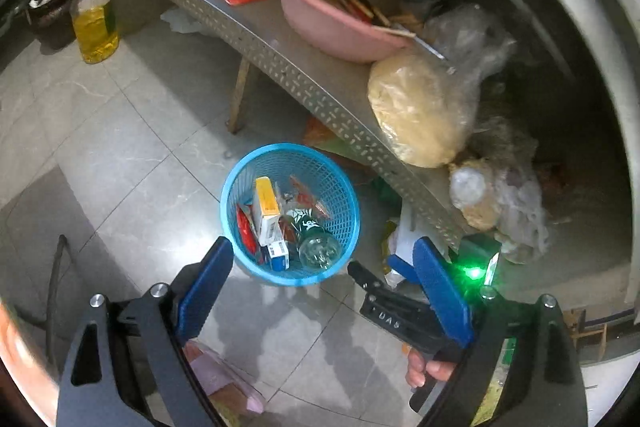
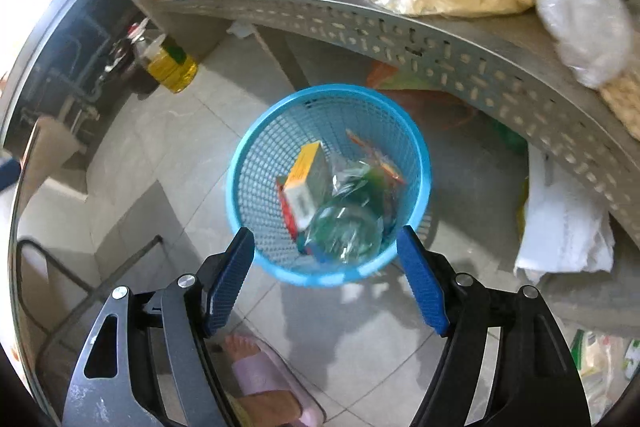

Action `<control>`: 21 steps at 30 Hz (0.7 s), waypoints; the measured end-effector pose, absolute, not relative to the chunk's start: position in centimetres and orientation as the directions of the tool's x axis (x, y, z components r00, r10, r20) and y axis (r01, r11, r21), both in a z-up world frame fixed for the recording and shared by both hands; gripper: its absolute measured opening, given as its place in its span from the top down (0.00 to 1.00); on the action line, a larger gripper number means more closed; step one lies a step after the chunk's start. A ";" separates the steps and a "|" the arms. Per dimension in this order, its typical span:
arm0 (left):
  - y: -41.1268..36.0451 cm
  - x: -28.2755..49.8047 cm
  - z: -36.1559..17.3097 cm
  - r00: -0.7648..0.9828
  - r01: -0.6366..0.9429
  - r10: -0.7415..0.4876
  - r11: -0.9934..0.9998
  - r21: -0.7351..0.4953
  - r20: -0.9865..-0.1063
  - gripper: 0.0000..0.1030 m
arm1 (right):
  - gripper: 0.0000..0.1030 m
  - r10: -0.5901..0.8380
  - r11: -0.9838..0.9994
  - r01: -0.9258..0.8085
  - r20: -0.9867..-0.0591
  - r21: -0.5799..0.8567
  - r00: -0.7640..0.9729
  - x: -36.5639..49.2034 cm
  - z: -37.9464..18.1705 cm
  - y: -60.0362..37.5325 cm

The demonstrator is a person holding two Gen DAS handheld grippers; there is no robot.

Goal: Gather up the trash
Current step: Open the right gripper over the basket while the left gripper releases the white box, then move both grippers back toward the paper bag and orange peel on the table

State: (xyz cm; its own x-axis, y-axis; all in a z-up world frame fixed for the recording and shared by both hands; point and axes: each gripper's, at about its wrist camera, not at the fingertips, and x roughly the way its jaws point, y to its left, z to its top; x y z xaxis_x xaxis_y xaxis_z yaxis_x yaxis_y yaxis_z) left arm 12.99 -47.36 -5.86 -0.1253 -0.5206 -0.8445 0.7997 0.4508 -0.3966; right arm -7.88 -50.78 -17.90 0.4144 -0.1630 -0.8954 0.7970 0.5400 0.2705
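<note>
A foot in a pink slipper [image 2: 264, 375] is seen nearest, low on the tiled floor [image 2: 360, 355]. Above it the right gripper [image 2: 326, 259] is held over the blue basket [image 2: 240, 195]; its jaws are spread wide and nothing is held in them. The left gripper [image 1: 320, 267] is held the same way, with wide jaws and nothing between them. The basket stands on the floor, just in front of the long edge of the metal counter [image 1: 280, 63]. Trash is already inside it: a yellow and white box [image 1: 267, 211], a clear bottle [image 1: 316, 243] and some wrappers [image 1: 308, 197]. So it is judged that a piece was just dropped in, or that the next piece is being looked for. White paper [image 2: 564, 227] is lying on the floor under the counter edge, beside the basket, and it may be picked up next. For that, a gripper would need to be lowered and the jaws closed on the paper. The counter edge hangs over the paper and could be bumped. On the counter, a pink bowl [image 1: 340, 27] with chopsticks and a big bag of noodles [image 1: 416, 107] are kept near the edge. An oil bottle [image 1: 96, 27] stands on the floor, well apart from the basket.
</note>
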 end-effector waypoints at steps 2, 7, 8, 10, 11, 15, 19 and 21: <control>-45.8 12.6 -4.9 -0.117 0.800 -0.539 0.446 -0.400 -0.834 0.14 | 0.32 -0.172 0.565 0.783 -0.892 0.258 0.418 -8.0 -17.3 -49.6; -39.9 11.2 -1.7 -0.090 0.802 -0.603 0.428 -0.417 -0.793 0.12 | 0.32 -0.158 0.633 0.728 -0.876 0.263 0.455 -8.3 -15.1 -45.9; -38.1 10.8 -0.9 -0.083 0.800 -0.624 0.423 -0.425 -0.777 0.12 | 0.32 -0.153 0.648 0.712 -0.871 0.269 0.468 -8.3 -14.3 -45.1; -35.4 10.4 0.0 -0.060 0.795 -0.648 0.429 -0.429 -0.759 0.11 | 0.31 -0.141 0.675 0.682 -0.858 0.282 0.494 -8.0 -12.9 -43.9; -34.6 10.2 0.3 -0.053 0.794 -0.654 0.431 -0.429 -0.755 0.10 | 0.29 -0.135 0.691 0.663 -0.849 0.288 0.511 -7.8 -12.0 -43.2; -28.2 10.0 1.8 0.029 0.775 -0.686 0.476 -0.417 -0.727 0.10 | 0.25 -0.102 0.755 0.575 -0.811 0.314 0.577 -6.7 -8.8 -40.8; -22.0 10.3 3.1 0.129 0.742 -0.709 0.533 -0.406 -0.694 0.09 | 0.22 -0.036 0.818 0.458 -0.763 0.349 0.646 -4.7 -5.6 -37.9; -18.6 10.4 3.4 0.190 0.721 -0.710 0.570 -0.395 -0.678 0.09 | 0.22 -0.012 0.844 0.409 -0.750 0.347 0.661 -3.7 -4.4 -36.4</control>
State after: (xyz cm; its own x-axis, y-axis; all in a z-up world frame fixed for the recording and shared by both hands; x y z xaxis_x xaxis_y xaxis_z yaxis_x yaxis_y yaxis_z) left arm 10.35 -18.61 3.44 0.1899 -0.7098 -0.6784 0.7205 0.5701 -0.3948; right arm -3.69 -36.38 -4.39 0.6608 -0.0122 -0.7505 0.4095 0.8438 0.3468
